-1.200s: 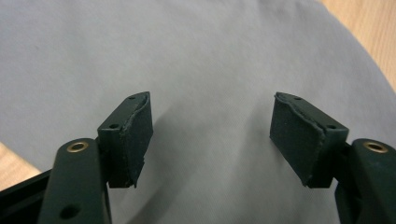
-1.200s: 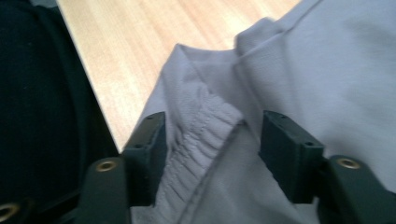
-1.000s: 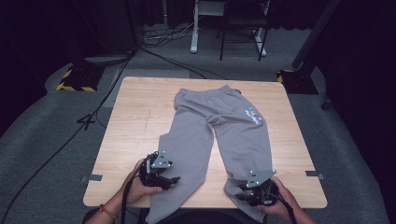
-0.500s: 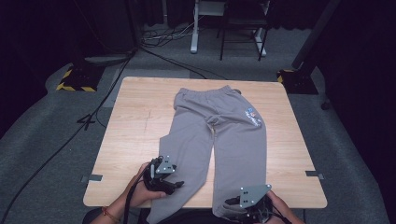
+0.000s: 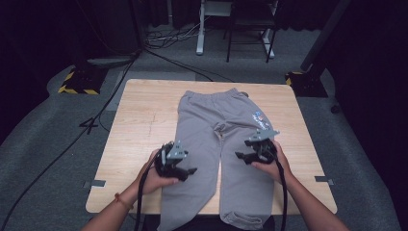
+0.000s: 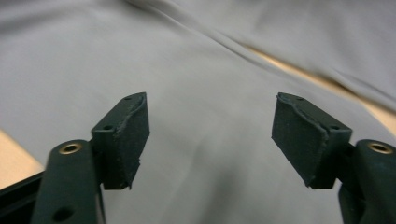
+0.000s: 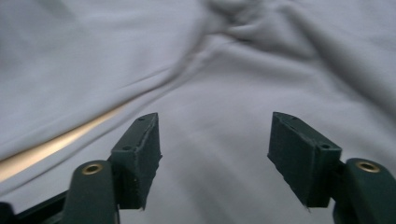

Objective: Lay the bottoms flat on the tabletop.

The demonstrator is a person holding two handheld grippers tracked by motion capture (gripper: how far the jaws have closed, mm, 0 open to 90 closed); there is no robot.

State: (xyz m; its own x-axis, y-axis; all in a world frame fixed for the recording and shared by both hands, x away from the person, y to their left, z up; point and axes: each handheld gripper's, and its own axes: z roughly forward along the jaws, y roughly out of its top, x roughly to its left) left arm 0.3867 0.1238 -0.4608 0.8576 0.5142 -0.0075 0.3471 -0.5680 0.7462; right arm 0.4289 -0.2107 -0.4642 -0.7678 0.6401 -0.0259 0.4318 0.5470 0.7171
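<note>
Grey sweatpants lie flat on the wooden table, waistband far, both legs running toward me and over the near edge. A small blue print marks the right hip. My left gripper hovers at the left leg's outer edge, jaws pointing right. My right gripper is over the right leg's thigh, jaws pointing left. Both grippers' jaws have just been opening, and nothing is between them. The left gripper and right gripper look down on grey fabric, with a strip of table between the legs.
Bare tabletop lies left and right of the pants. Grey tape tabs stick out at the table's sides. Black cables trail across the carpet at left. Yellow-black striped bases and desk legs stand beyond the far edge.
The right hand left the leg end at the near edge and moved up to the thigh, its jaws opening. The right leg now reaches over the edge. The left hand shifted slightly forward.
</note>
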